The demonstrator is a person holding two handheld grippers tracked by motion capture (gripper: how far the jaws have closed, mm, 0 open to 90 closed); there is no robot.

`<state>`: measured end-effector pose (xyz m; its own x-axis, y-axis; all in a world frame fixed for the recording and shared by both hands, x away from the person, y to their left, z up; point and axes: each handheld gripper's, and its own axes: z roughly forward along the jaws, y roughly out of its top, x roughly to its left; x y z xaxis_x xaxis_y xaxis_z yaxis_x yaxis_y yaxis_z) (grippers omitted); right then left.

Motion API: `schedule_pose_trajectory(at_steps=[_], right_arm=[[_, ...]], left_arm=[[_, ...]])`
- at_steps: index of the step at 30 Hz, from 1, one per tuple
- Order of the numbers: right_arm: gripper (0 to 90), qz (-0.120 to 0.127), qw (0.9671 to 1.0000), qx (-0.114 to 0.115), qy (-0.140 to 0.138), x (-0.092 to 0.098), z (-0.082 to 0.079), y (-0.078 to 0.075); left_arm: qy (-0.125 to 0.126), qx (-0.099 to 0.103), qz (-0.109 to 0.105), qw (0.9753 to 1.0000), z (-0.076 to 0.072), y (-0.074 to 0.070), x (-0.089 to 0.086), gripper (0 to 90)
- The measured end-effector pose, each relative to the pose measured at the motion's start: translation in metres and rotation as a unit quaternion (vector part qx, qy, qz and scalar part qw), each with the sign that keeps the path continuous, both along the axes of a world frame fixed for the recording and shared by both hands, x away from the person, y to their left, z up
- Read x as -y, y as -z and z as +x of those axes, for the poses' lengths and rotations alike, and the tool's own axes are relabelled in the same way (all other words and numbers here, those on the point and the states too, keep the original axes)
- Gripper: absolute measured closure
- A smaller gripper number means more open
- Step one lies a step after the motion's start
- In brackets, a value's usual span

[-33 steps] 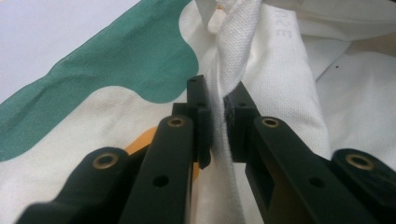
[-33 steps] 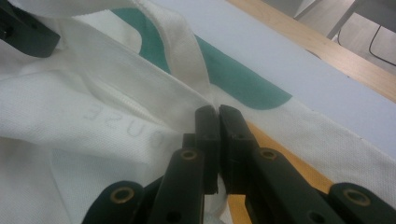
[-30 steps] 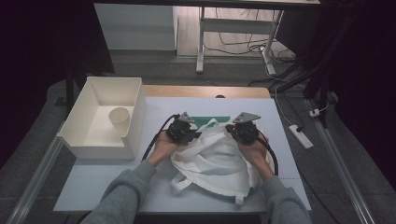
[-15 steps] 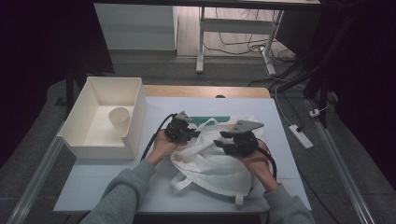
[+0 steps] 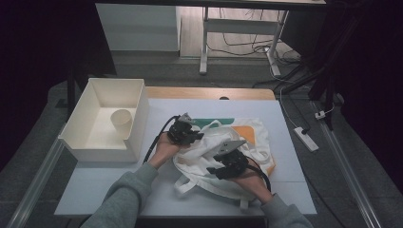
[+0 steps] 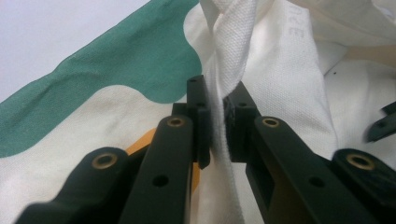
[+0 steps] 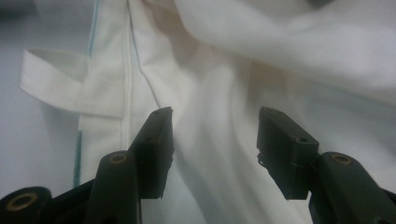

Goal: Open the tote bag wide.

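White box (image 5: 102, 142) with a paper cup (image 5: 121, 122) inside stands on the surface (image 5: 95, 190) well to the left of the tote bag (image 5: 228, 183).

Tote bag: cream cloth with a green band and an orange patch, lying crumpled at the middle of the surface, straps loose around its near edge.

Left gripper (image 5: 187, 135) sits at the bag's far-left edge. In the left gripper view its jaws are pressed nearly together on a twisted strap (image 6: 224, 60), the cloth pinched between the pads. Grip looks firm.

Right gripper (image 5: 223, 168) lies over the bag's near-middle. In the right gripper view its jaws stand wide apart with nothing between them, poised just above a soft fold; a seam and a strap loop (image 7: 56, 86) lie beside the left jaw.

Judgement: the step is getting a second hold on the bag. It would go best if the left keeps its pinch steady while the right lowers onto one raised fold, closing on a single layer near the seam and not a bunched handful, which could slip or drag the layers underneath.
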<state>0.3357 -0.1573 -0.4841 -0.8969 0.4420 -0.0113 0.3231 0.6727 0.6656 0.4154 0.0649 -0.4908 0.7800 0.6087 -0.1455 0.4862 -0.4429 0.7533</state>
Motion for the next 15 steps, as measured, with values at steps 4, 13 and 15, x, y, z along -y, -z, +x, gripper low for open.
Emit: schedule_pose_trajectory(at_steps=[4, 13, 15], right_arm=[[46.8, -0.022, 0.9996, -0.014, -0.005, -0.001, 0.002, 0.010], [51.6, -0.043, 0.9991, -0.001, -0.006, -0.003, 0.002, 0.020], [52.2, -0.047, 0.9988, 0.007, -0.004, -0.003, 0.002, 0.024]], left_arm=[[-0.001, -0.001, -0.005, 1.0000, 0.000, 0.000, -0.001, 82.7], [0.001, -0.001, -0.004, 1.0000, 0.000, 0.000, -0.002, 82.6], [0.000, -0.001, -0.003, 1.0000, 0.000, 0.000, -0.001, 82.6]])
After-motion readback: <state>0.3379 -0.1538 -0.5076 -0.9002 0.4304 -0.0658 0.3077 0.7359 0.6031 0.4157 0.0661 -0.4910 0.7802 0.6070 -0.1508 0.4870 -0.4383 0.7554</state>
